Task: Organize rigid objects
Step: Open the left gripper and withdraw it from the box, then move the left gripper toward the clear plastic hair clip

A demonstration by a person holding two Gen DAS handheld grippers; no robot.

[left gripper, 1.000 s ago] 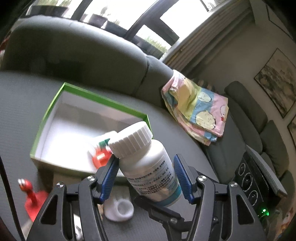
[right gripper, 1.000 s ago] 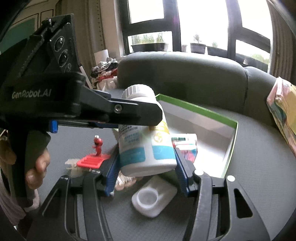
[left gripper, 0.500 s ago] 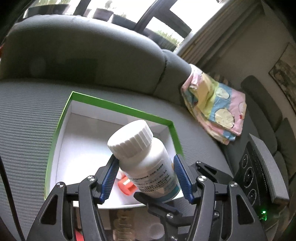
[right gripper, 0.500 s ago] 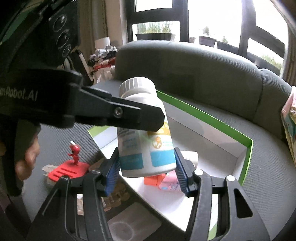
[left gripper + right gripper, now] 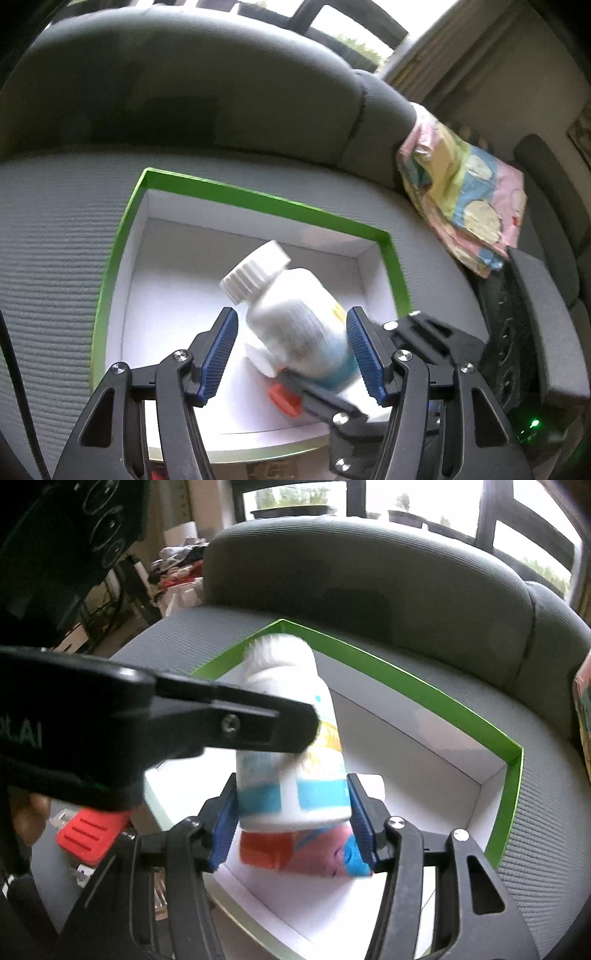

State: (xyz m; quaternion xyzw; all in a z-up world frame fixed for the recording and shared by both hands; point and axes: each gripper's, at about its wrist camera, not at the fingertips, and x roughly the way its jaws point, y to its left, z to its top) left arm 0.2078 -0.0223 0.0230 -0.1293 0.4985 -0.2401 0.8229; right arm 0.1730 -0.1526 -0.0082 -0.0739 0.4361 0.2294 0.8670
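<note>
The grey ribbed-fabric sofa (image 5: 221, 110) fills both views, its seat running out of frame on every side. On the seat lies the shallow white cardboard box with a green rim (image 5: 258, 199); its near edge is hidden behind my own black linkages. A crumpled pastel patterned cloth (image 5: 461, 192) is draped over the sofa's far end, partly cut off. The white plastic bottle with a ridged screw cap and blue-banded label (image 5: 295, 314) hangs tilted over the box's interior, smeared by blur, so its print is unreadable and I cannot tell whether its base touches anything. My left gripper (image 5: 291, 314) stands spread around it: a clear gap shows at one ribbed blue pad, while the other lies against the bottle's side. My right gripper (image 5: 292, 781) has just been opening with the bottle's lower part between its jaws; the pads sit right at its sides, and the blur keeps me from telling whether they press. Under the bottle an orange and pink pack (image 5: 295, 856) is half hidden. Outside the box a red ribbed plastic piece (image 5: 88, 830) peeks out from behind my left gripper's body.
</note>
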